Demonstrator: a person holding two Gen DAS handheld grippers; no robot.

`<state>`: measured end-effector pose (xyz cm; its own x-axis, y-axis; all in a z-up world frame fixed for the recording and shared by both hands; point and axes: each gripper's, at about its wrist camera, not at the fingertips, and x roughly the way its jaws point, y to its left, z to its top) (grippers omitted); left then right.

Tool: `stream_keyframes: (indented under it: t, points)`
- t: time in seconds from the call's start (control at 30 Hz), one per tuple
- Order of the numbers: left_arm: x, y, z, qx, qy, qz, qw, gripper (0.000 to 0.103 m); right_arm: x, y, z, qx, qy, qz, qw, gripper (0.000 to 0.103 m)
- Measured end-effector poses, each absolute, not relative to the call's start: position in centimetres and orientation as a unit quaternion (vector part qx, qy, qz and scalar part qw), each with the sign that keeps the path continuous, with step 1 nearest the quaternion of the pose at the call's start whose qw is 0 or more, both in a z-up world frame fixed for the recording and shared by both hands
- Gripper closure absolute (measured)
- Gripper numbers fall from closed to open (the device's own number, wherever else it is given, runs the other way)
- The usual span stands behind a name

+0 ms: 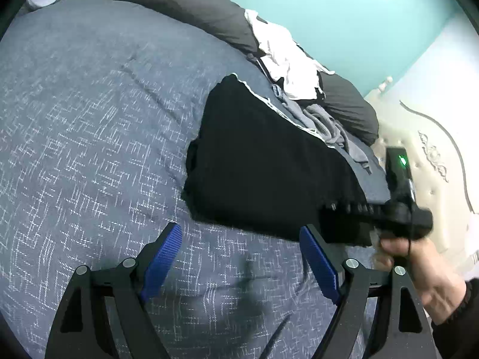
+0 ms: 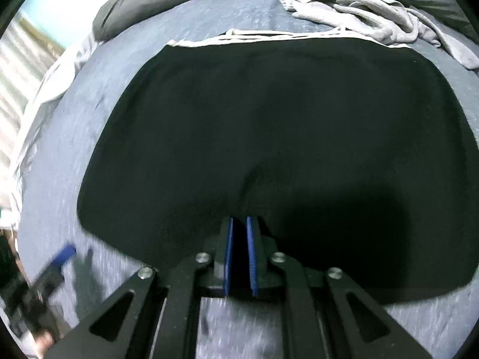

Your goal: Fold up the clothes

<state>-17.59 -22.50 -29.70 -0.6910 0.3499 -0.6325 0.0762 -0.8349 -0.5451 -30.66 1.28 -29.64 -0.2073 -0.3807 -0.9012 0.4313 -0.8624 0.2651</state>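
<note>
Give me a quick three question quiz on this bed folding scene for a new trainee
1. True or false: the left gripper has its jaws spread wide over the blue bedspread.
2. What does the right gripper have between its nearly closed jaws?
3. Multiple choice: the pile of unfolded clothes lies A) beyond the black garment, by the dark pillows; B) on the floor.

Key: 1 true. 2 the near edge of the black garment. 3 A.

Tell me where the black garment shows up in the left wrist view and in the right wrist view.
Left wrist: the black garment lies right of centre on the blue bedspread.
Right wrist: the garment fills the middle, with the right gripper shut on its near edge.
Shared landmark: the grey clothes pile beyond it.
</note>
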Motion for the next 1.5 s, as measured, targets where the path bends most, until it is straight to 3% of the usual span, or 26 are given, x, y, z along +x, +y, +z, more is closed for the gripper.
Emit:
stream_keyframes:
  t: [0.2,0.73,0.93,1.5]
  points:
    - [-17.4,-22.4,-29.5,-0.382,-0.279,0.877,0.081,0.019,-28.1,2.2,-30.0,0.574,0.03,-0.773,0.269,0.094]
    - [-17.5,-23.0,-30.3,-0.39,-0.287,0.871,0.083,0.019,-39.2,0.0,-30.1,0.56,-0.002,-0.804,0.202,0.095]
    - [-17.9,-23.0,-31.0,-0.4,-0.286,0.867,0.083,0.019,-41.8,-0.9,-30.1,0.566,0.02,-0.801,0.194,0.095]
    - [-17.0,-23.9,-30.7,-0.389,-0.303,0.867,0.076,0.018,-28.0,3.0,-27.8,0.563,0.05,-0.788,0.244,0.095]
